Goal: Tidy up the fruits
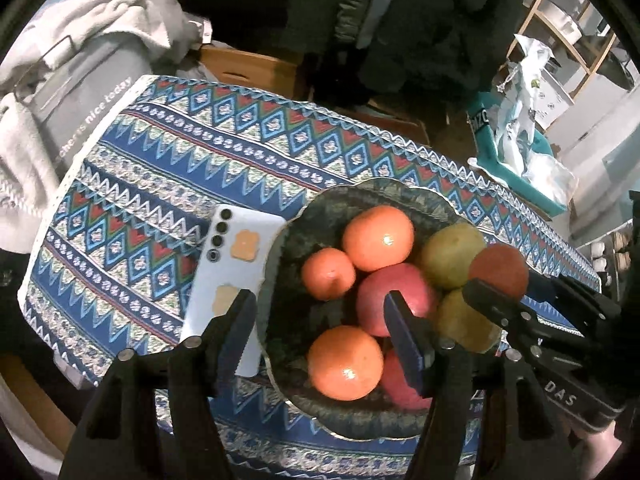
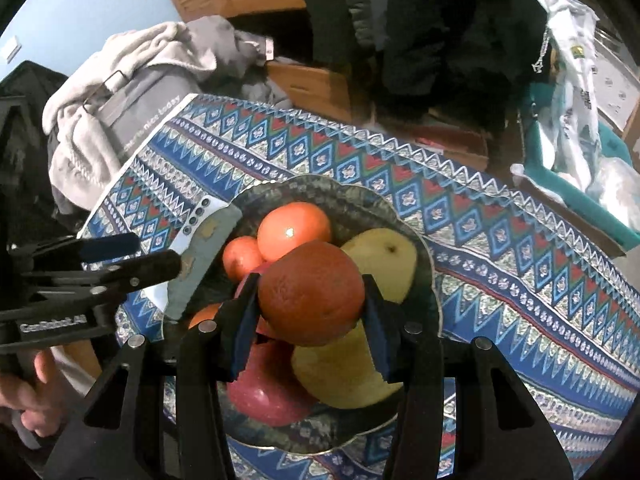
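A dark patterned bowl (image 1: 304,216) (image 2: 280,186) sits on the blue patterned tablecloth. It holds oranges (image 1: 378,238), red apples (image 1: 396,296) and yellow-green pears (image 1: 452,256). My right gripper (image 2: 310,324) is shut on a darker orange (image 2: 312,292) and holds it just above the pears (image 2: 380,260) on the bowl's right side. The left wrist view shows this held orange (image 1: 498,270) in the right gripper (image 1: 502,286). My left gripper (image 1: 320,328) is open over the bowl's left edge, with nothing between its fingers. It appears at the left in the right wrist view (image 2: 158,254).
A pale blue phone (image 1: 232,272) (image 2: 208,240) lies face down beside the bowl, partly under its rim. Grey clothes (image 1: 60,92) are heaped past the table's left end. A teal bin with plastic bags (image 1: 524,152) stands at the right. Dark jackets (image 1: 400,20) hang behind. A hand (image 2: 36,380) grips the left tool.
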The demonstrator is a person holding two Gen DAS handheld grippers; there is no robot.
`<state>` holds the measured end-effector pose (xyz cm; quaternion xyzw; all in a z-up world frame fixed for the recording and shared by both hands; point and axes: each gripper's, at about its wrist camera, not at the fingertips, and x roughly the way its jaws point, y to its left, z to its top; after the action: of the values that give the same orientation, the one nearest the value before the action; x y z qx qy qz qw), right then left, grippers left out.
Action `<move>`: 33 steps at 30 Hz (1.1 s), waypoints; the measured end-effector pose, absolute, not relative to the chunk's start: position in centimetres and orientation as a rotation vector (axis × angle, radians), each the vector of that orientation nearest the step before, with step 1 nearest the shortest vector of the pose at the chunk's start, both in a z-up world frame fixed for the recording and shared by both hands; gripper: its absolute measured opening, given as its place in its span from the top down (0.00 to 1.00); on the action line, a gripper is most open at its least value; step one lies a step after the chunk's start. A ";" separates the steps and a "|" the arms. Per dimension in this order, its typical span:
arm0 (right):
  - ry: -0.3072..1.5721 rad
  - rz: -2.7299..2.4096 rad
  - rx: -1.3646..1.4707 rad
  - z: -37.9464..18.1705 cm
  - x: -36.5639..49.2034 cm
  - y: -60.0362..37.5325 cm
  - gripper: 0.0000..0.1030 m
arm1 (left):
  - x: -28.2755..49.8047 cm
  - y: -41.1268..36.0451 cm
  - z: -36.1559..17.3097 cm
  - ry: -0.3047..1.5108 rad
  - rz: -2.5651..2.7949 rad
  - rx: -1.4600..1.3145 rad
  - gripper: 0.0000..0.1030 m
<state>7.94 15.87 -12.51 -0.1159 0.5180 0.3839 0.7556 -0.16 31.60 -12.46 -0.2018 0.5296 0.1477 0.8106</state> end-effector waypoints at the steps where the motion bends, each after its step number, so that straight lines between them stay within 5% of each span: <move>1: 1.137 0.838 -0.249 -12.6 7.9 15.9 0.53 | -0.4 31.7 -12.4 1.128 0.322 -0.428 0.29; 17: 1.116 0.828 -0.195 -10.3 7.6 15.0 0.41 | -2.7 30.9 -9.9 1.093 0.328 -0.383 0.21; 33: 0.971 0.736 -0.113 -1.7 5.6 8.0 0.25 | -4.4 26.4 -3.7 0.984 0.287 -0.242 0.11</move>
<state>5.58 7.99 -1.70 -0.0529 0.4556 0.3455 0.8187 -4.45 26.36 -3.71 -0.1155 0.4694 0.1371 0.8646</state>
